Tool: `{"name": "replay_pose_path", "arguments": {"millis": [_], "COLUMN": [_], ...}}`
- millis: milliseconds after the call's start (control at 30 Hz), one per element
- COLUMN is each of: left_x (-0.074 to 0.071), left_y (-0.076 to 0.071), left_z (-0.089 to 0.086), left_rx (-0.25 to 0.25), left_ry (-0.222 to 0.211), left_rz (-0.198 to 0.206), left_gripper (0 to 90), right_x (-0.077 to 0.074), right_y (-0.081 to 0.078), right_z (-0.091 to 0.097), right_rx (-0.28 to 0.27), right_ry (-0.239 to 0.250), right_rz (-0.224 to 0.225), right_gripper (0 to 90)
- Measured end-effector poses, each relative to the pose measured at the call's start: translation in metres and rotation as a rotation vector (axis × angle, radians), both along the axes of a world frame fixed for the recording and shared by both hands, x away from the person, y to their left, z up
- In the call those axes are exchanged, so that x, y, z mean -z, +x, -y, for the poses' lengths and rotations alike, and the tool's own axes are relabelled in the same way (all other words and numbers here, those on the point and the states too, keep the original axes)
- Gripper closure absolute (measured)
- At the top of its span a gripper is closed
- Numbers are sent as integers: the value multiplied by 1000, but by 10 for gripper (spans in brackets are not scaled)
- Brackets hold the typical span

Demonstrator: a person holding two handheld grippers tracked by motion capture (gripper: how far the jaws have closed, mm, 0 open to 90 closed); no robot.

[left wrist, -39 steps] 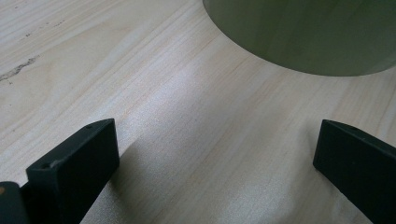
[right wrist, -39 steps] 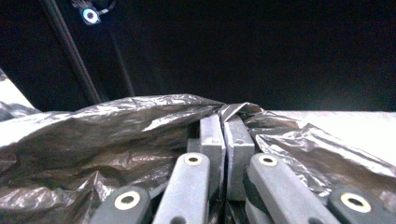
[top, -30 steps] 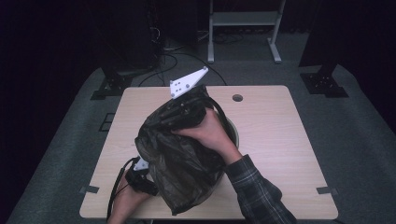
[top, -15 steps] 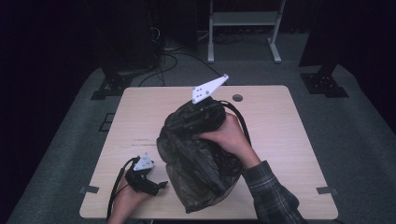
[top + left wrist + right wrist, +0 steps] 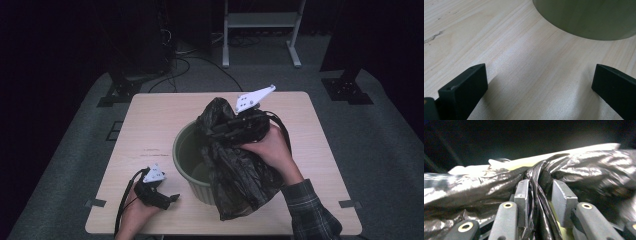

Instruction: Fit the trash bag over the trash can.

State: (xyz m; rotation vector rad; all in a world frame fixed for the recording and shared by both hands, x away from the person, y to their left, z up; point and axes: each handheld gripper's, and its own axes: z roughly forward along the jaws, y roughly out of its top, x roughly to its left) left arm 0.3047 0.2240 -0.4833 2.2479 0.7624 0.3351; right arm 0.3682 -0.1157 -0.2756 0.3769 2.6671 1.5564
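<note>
A pale green round bin (image 5: 184, 150) stands on the wooden table (image 5: 150, 120). A crumpled black plastic bag (image 5: 240, 175) is draped over the bin's right side and spills onto the table in front. My right gripper (image 5: 225, 130) is buried in the bag's top. In the right gripper view a twisted fold of the bag (image 5: 474, 187) runs between the jaws of the right gripper (image 5: 540, 192). They have just been opening, and a gap shows beside one pad. My left gripper (image 5: 172, 198) lies open on the table left of the bin (image 5: 586, 17), nothing between its fingers (image 5: 464, 85).
The table's back and left parts are bare wood. Beyond its far edge are a dark floor, cables and a white metal stand (image 5: 260, 30). The right forearm in a plaid sleeve (image 5: 310, 210) crosses the front right corner.
The right hand carried the bag to the right and down, uncovering the bin's open left half. The left gripper stayed where it was.
</note>
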Motion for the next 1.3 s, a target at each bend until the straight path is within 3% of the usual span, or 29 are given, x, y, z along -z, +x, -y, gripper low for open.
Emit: {"name": "replay_pose_path", "arguments": {"millis": [167, 367, 467, 667, 800, 867, 1000, 1067, 1167, 1300], "left_x": [0, 0, 0, 0, 0, 0, 0, 0, 0, 0], "left_y": [0, 0, 0, 0, 0, 0, 0, 0, 0, 0], "left_z": [0, 0, 0, 0, 0, 0, 0, 0, 0, 0], "left_rx": [0, 0, 1, 0, 0, 1, 0, 0, 0, 0], "left_ry": [0, 1, 1, 1, 1, 1, 1, 1, 1, 1], "left_rz": [0, 1, 1, 1, 1, 1, 1, 1, 1, 1], "left_gripper": [0, 0, 0, 0, 0, 0, 0, 0, 0, 0], "right_x": [2, 6, 10, 16, 21, 22, 22, 19, 14, 11], "right_y": [8, 22, 33, 50, 59, 61, 59, 57, 52, 47], "right_z": [17, 26, 28, 24, 23, 23, 20, 20, 23, 21], "right_rx": [112, 212, 249, 262, 266, 248, 242, 257, 248, 187], "right_ry": [-23, -2, -6, -32, -57, -62, -85, -88, -62, -67], "right_rz": [38, 70, 68, 47, 3, -10, -6, 17, 29, -11], "right_gripper": [590, 437, 389, 365, 466, 594, 759, 825, 867, 882]}}
